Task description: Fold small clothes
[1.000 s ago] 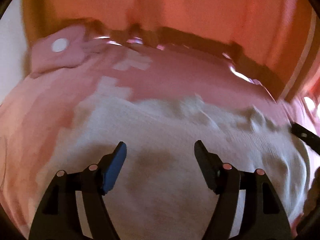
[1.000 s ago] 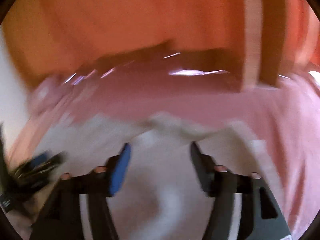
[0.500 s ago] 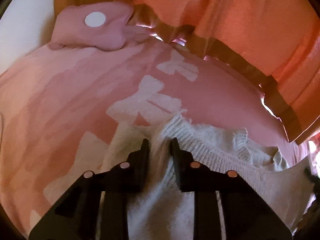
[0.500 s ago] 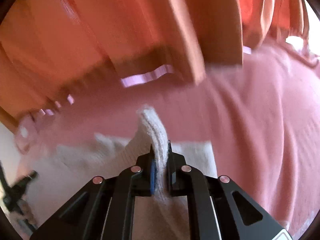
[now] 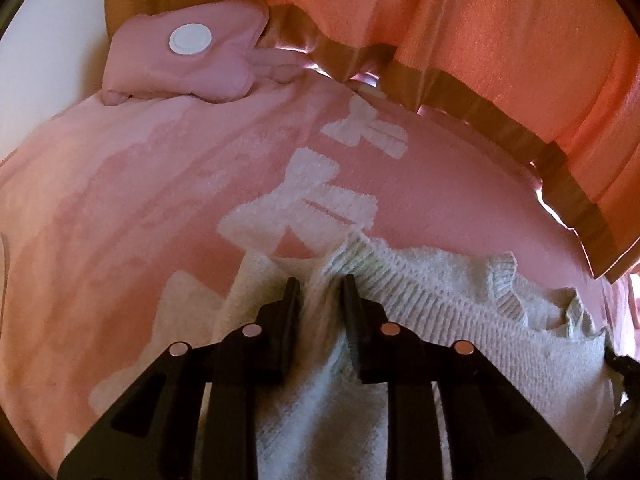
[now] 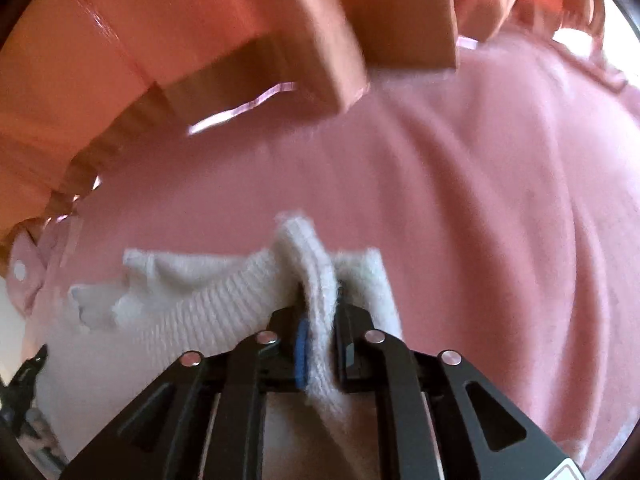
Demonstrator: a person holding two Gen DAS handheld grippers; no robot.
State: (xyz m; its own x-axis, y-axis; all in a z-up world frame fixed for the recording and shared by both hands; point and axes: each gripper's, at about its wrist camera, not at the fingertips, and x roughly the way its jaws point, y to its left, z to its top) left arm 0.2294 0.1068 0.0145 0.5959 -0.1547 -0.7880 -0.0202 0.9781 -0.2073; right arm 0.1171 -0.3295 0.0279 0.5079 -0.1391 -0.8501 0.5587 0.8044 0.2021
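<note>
A small white knit garment [image 5: 460,304] with a ribbed, frilled edge lies on a pink blanket [image 5: 120,220] with white bow patterns. My left gripper [image 5: 320,284] is shut on a pinched fold of the white garment at its left end. In the right wrist view the same white garment [image 6: 192,312] stretches to the left. My right gripper [image 6: 320,308] is shut on a raised fold of its ribbed edge at the right end.
A pink plush cushion with a white round patch [image 5: 188,40] lies at the blanket's far left edge. Orange drapery [image 5: 480,40] hangs close behind the bed, also in the right wrist view [image 6: 160,40]. Pink blanket [image 6: 500,200] spreads to the right.
Both grippers went from wide open above the white garment to shut on folds of it. Since half a second ago both have stayed shut, and the view has shifted only slightly.
</note>
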